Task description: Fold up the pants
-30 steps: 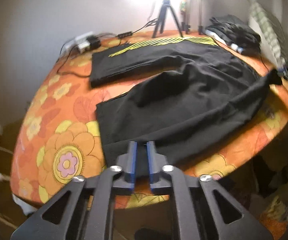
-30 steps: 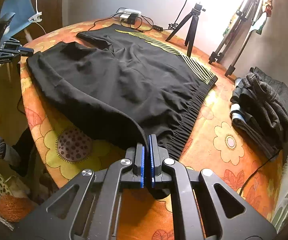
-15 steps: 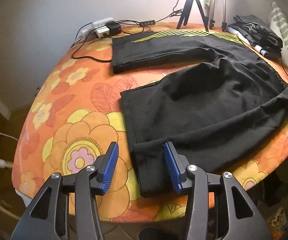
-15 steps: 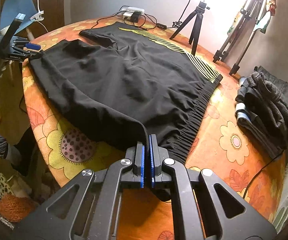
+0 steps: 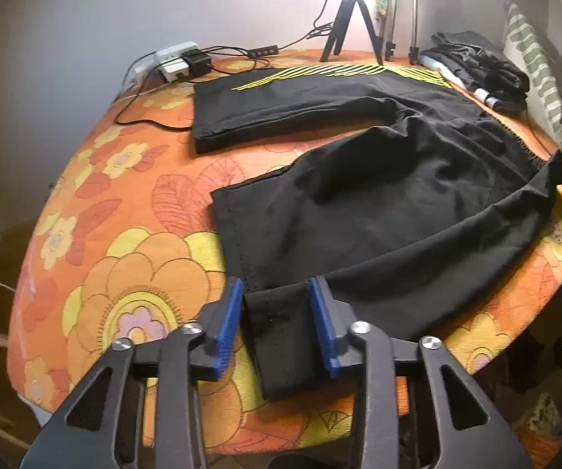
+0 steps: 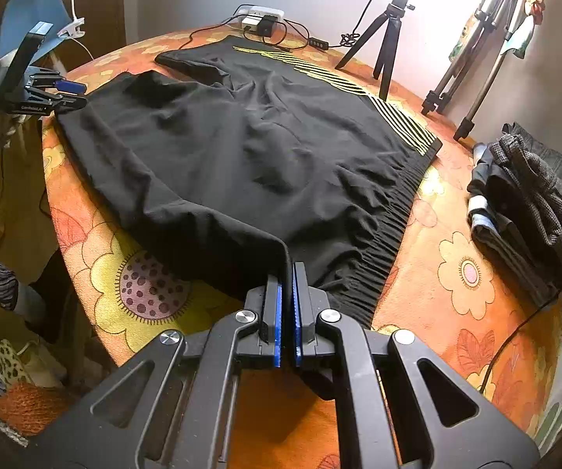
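Black pants [image 5: 378, 195] with yellow side stripes lie spread on a round table with an orange flowered cloth [image 5: 124, 203]. My left gripper [image 5: 275, 293] is open, its blue pads on either side of the hem corner of the near leg, which lies flat between them. My right gripper [image 6: 286, 269] is shut on the pants [image 6: 241, 148] at the near end of the waistband and holds that corner slightly raised. The left gripper [image 6: 38, 93] also shows in the right wrist view at the far leg end.
A pile of dark folded clothes [image 6: 527, 203] lies at the table's right side. Tripods [image 6: 382, 35] stand at the back by the wall, with a power strip and cables [image 5: 179, 62]. The table edge drops off close to both grippers.
My left gripper has opened and let go of the leg hem, which now lies flat on the cloth between its pads. My right gripper has stayed shut on the waistband corner.
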Available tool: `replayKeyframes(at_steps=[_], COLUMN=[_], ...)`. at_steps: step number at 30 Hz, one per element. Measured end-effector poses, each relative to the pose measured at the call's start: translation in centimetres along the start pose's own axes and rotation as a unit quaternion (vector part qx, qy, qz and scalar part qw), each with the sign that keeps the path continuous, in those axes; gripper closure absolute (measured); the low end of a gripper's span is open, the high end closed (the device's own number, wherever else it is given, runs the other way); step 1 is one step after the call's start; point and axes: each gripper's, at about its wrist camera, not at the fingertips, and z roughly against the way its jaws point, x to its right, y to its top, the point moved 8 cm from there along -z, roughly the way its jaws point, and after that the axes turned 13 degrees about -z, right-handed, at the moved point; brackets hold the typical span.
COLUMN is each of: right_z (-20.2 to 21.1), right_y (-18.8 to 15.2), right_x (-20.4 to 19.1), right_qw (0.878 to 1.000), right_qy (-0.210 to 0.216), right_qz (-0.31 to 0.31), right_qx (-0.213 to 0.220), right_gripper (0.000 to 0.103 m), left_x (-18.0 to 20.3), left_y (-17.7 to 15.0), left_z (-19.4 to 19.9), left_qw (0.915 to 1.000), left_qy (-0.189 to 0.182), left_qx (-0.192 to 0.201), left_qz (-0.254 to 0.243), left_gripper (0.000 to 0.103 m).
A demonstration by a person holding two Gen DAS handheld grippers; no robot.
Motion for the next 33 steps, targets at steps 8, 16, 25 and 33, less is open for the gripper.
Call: replayKeyframes(at_steps=[8, 16, 25, 33], right_z=[-0.2, 0.0, 1.5, 3.1], right_y=[-0.1, 0.1, 1.4, 5.3], right_x=[0.0, 0.3, 1.2, 1.4], right_qw=[1.0, 1.0, 0.999, 0.996], right_qy=[0.001, -0.004, -0.017, -0.044], right_qz=[-0.001, -0.002, -0.024, -0.022], right_qx=[-0.001, 0.003, 0.031, 0.075], right_gripper=[0.098, 0.098, 0.098, 0.098], left_x=[0.7, 0.4, -1.3, -2.9], left_y=[-0.2, 0.0, 3.2, 6.8], left_z=[0.2, 1.9, 6.2, 6.9], left_qw=[0.9997, 0.9993, 0.9924, 0.9866], left_qy=[-0.024, 0.004, 0.035, 0.048], left_qx=[0.008, 0.029, 0.103, 0.139], left_qz=[0.006, 0.025, 0.058, 0.07], left_gripper=[0.096, 0.098, 0.098, 0.098])
